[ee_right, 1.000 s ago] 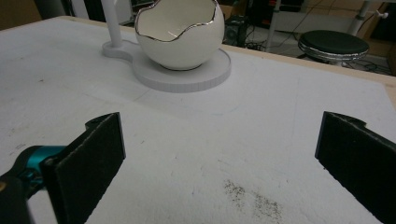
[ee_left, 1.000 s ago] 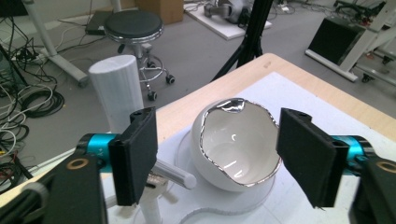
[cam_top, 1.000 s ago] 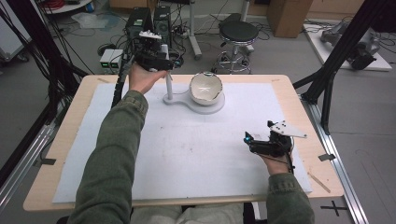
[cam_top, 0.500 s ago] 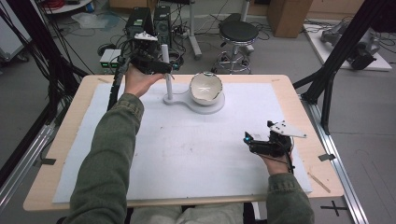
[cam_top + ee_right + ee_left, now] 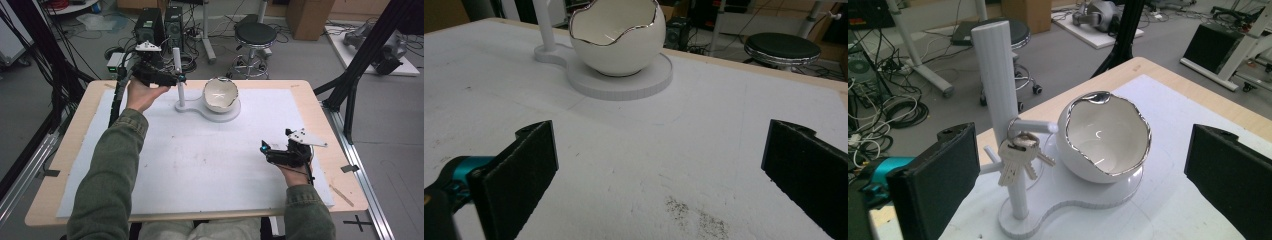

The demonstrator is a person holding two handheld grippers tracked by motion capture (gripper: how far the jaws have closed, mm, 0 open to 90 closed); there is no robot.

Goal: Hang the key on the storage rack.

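Left tongs [image 5: 1075, 175] apart, just opened, nothing between; keys [image 5: 1020, 157] hang on stand [image 5: 998, 95] near far edge. Right tongs [image 5: 659, 170] apart above surface [image 5: 624, 165].

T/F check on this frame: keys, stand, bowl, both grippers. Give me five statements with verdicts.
1. The keys hang on a peg of the white stand. True.
2. The left gripper is shut on the keys. False: its jaws stand wide open and have just been opening, with nothing between them.
3. The bowl holds the keys. False: the bowl's inside is bare; the keys hang beside it.
4. The right gripper is open over the bare white mat. True.
5. The bowl sits on the stand's round base. True.
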